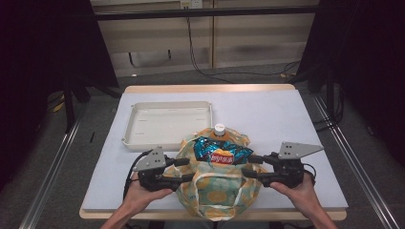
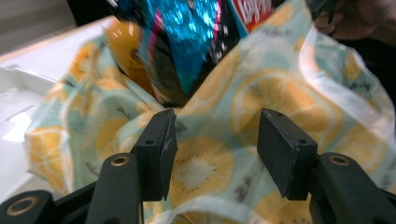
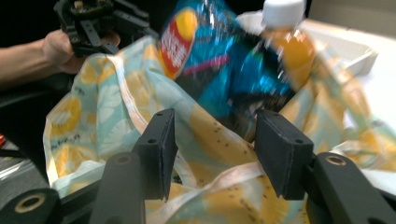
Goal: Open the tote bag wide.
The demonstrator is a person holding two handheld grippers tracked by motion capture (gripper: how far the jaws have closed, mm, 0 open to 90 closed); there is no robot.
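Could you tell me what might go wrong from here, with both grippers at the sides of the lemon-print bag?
1. Both the left gripper and the right gripper stand open, off the cloth, so the soft lemon-print bag may sag or fall shut.
2. The chip packet sticks well out of the bag's mouth and could slide out.
3. The orange bottle stands at the bag's far rim and might tip toward the white tray.

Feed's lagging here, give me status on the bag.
Left gripper and right gripper open, off the cloth. Fabric bag holds chip packet, bottle. White tray behind, clear.
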